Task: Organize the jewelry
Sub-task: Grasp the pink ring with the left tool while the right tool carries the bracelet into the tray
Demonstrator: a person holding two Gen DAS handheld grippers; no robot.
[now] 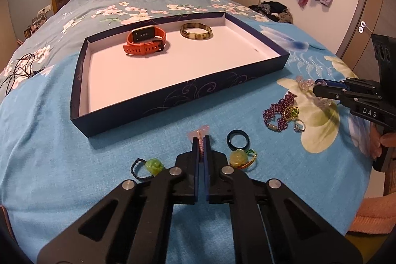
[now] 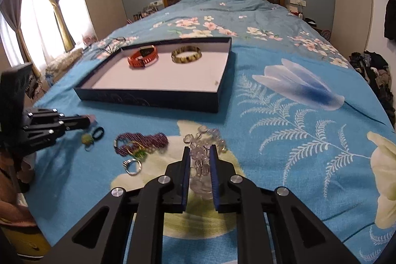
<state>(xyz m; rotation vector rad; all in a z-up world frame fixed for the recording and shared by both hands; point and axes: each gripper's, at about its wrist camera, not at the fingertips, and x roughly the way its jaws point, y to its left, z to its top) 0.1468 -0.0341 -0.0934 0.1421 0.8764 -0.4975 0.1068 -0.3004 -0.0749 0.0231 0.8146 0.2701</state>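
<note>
Each black tool (image 1: 201, 140) has blue-padded fingers (image 2: 186, 165), silver pivot screws, and white "DAS" lettering.

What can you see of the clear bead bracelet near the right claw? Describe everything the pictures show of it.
The clear bead bracelet is a string of chunky, transparent, glass-like beads, faintly pink in the left view. It lies bunched on a pale flower of the blue bedspread, right of the purple beaded bracelet. The right claw is shut on its near part; the far beads spill beyond the tips.
</note>
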